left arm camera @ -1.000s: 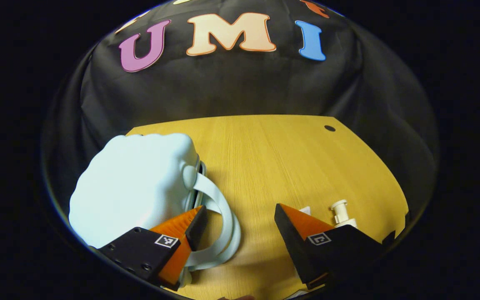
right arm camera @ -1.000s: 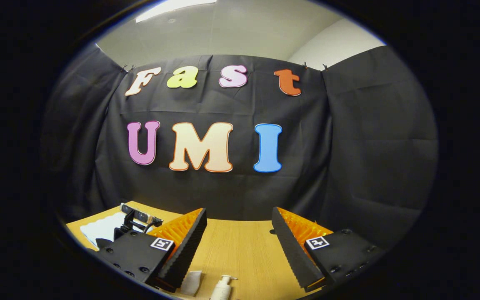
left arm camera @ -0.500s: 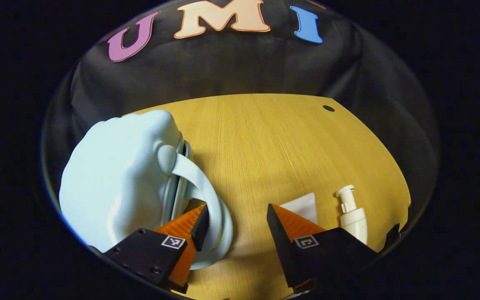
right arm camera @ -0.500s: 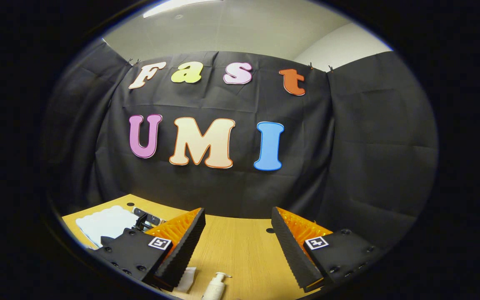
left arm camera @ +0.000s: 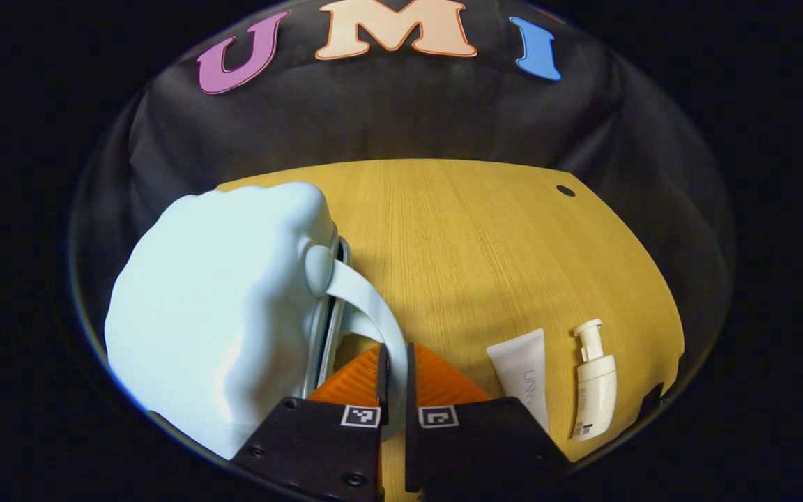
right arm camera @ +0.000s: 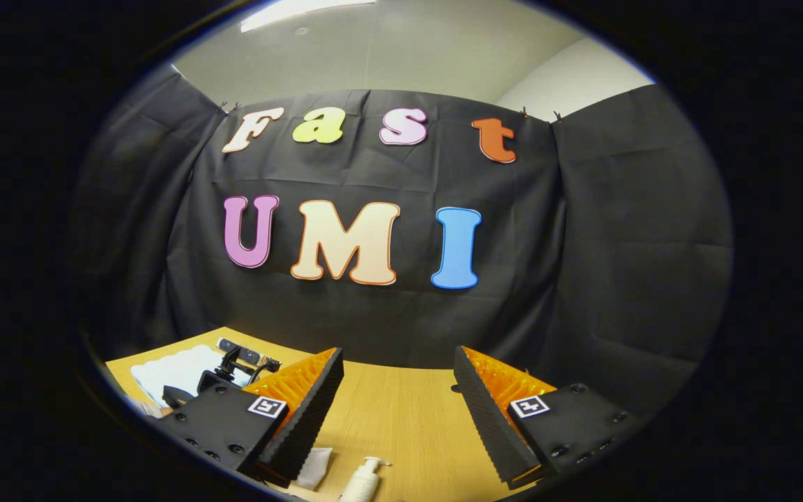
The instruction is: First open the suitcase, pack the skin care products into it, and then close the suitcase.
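Note:
A pale blue suitcase (left arm camera: 213, 314) lies closed on the wooden table (left arm camera: 471, 244) at the left of the left gripper view, its strap handle (left arm camera: 373, 314) arching off its right side. My left gripper (left arm camera: 394, 359) is shut on that handle, the strap pinched between both fingers. Right of it lie a white tube (left arm camera: 523, 369) and a cream pump bottle (left arm camera: 593, 387). In the right gripper view my right gripper (right arm camera: 398, 390) hangs open above the table with nothing between its fingers; the pump bottle (right arm camera: 363, 481) and the tube (right arm camera: 316, 466) sit just below it, and the suitcase (right arm camera: 178, 369) lies far left.
The table has a small round hole (left arm camera: 565, 190) near its far right corner. Black cloth walls close the booth behind and at the sides. The left gripper's body (right arm camera: 234, 366) rises over the suitcase in the right gripper view.
My left gripper has closed from wide open onto the suitcase handle. The right gripper has stayed open and barely shifted.

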Available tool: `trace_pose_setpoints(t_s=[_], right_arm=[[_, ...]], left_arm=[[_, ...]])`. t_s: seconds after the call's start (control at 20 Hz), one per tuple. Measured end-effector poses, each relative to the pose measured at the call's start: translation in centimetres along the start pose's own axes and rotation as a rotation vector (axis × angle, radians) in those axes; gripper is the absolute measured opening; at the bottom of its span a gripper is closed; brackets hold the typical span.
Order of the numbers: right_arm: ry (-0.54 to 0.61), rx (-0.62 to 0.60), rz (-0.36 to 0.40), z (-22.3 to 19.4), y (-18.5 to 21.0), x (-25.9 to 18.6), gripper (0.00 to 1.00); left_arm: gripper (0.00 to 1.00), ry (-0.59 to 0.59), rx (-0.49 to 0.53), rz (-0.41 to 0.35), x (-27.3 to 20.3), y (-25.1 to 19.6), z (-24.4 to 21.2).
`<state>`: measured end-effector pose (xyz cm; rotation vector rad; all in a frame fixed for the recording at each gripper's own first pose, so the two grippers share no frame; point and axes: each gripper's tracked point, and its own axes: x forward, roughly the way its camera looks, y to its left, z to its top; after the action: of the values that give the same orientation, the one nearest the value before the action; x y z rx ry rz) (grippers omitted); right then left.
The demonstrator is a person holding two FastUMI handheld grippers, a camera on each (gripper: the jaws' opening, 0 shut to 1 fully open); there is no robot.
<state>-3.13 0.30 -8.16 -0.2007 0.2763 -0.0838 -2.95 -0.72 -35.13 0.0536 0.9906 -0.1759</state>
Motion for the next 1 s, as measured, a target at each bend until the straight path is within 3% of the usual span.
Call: trace_pose_setpoints(t_s=[0.15,0.55,0.85,1.0], right_arm=[[-0.017,0.005,0.008,0.4,0.0,-0.2,1.0],[-0.057,0.014,0.034,1.0,-0.2,-0.5,1.0],[-0.063,0.053,0.044,0.5,-0.6,-0.3,1.0],[-0.062,0.081,0.052,0.2,-0.5,0.0,1.0]], left_arm=[[0.0,0.002,0.017,-0.013,0.0,-0.2,0.2],[0.0,-0.048,0.012,-0.051,-2.3,-0.2,2.4],[0.0,-0.078,0.038,-0.042,-4.9,0.2,4.1],[0.0,-0.134,0.108,-0.01,-6.4,0.9,6.7]])
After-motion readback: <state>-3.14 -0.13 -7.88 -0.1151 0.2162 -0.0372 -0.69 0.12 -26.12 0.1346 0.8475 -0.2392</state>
